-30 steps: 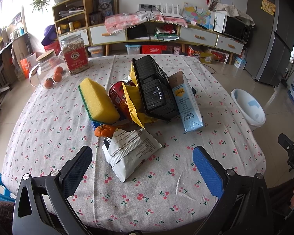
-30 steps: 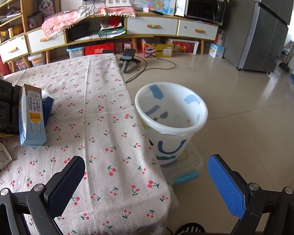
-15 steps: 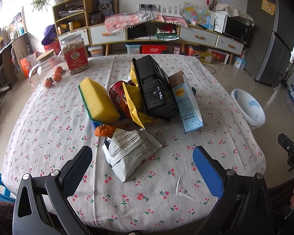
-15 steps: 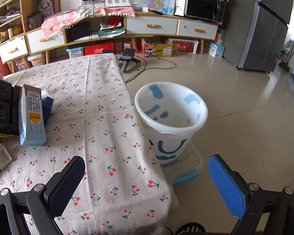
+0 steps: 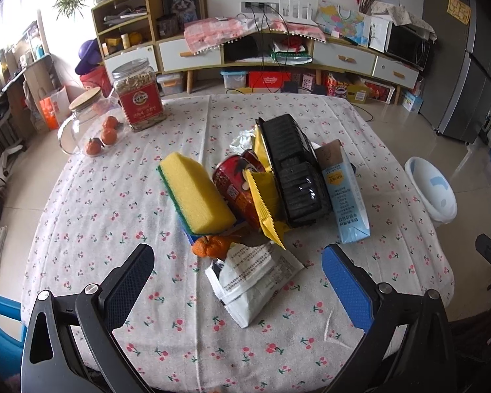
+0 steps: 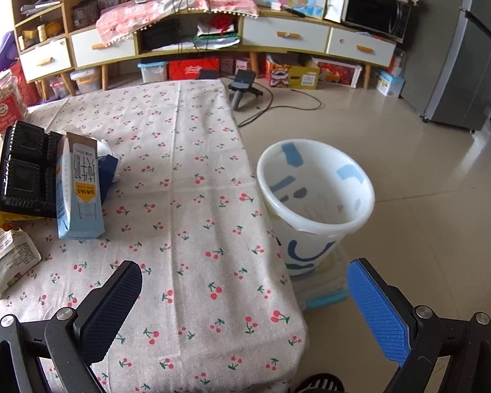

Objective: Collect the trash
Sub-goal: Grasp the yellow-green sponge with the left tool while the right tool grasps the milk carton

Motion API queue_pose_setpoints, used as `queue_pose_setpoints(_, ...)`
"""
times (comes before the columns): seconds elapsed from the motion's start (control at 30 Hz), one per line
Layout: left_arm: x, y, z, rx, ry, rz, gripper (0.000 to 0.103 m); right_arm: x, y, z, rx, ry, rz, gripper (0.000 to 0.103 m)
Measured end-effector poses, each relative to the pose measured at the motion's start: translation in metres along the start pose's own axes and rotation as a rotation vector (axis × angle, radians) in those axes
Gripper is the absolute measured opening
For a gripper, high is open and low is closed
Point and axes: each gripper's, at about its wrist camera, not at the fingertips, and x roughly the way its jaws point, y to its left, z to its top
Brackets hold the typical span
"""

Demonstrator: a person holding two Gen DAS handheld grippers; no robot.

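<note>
Left wrist view, left gripper point(image 5: 238, 263) fingers spread, white wrapper point(image 5: 252, 278) lying between them, right gripper point(image 6: 244, 290) fingers spread, empty.

I see a table point(image 5: 114, 196) under a cherry-print cloth, carrying a heap: yellow sponge point(image 5: 194, 193), red can point(image 5: 237, 186), black tray point(image 5: 294, 170), blue carton point(image 5: 343, 193), white wrapper point(image 5: 252, 278). At its far left corner stand 1 red-labelled jar point(image 5: 137, 98) and a glass jug point(image 5: 78, 121).
</note>
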Motion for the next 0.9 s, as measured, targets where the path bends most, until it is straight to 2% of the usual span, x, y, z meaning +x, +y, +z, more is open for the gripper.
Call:
queue_pose_setpoints(0.3,0.031,0.047,0.046,-0.033,0.081,0.038,0.103,0.037,0.027,0.051,-0.033,0.125,0.174,0.103)
queue_pose_setpoints(0.5,0.074,0.076,0.057,-0.153,0.165,-0.075,0.102,0.073,0.060,0.067,-0.056,0.187,0.272,0.103)
queue_pose_setpoints(0.6,0.093,0.086,0.054,-0.239,0.225,-0.170,0.087,0.095,0.069,0.060,-0.043,0.239,0.316,0.103)
queue_pose_setpoints(0.7,0.101,0.088,0.054,-0.290,0.235,-0.234,0.070,0.116,0.077,0.056,-0.014,0.325,0.366,0.099)
queue_pose_setpoints(0.73,0.102,0.088,0.054,-0.300,0.231,-0.252,0.059,0.121,0.081,0.057,-0.007,0.344,0.386,0.097)
queue_pose_setpoints(0.87,0.106,0.085,0.052,-0.310,0.242,-0.273,0.037,0.134,0.092,0.061,0.014,0.382,0.416,0.089)
queue_pose_setpoints(0.9,0.106,0.086,0.051,-0.309,0.244,-0.277,0.035,0.138,0.095,0.062,0.012,0.387,0.419,0.088)
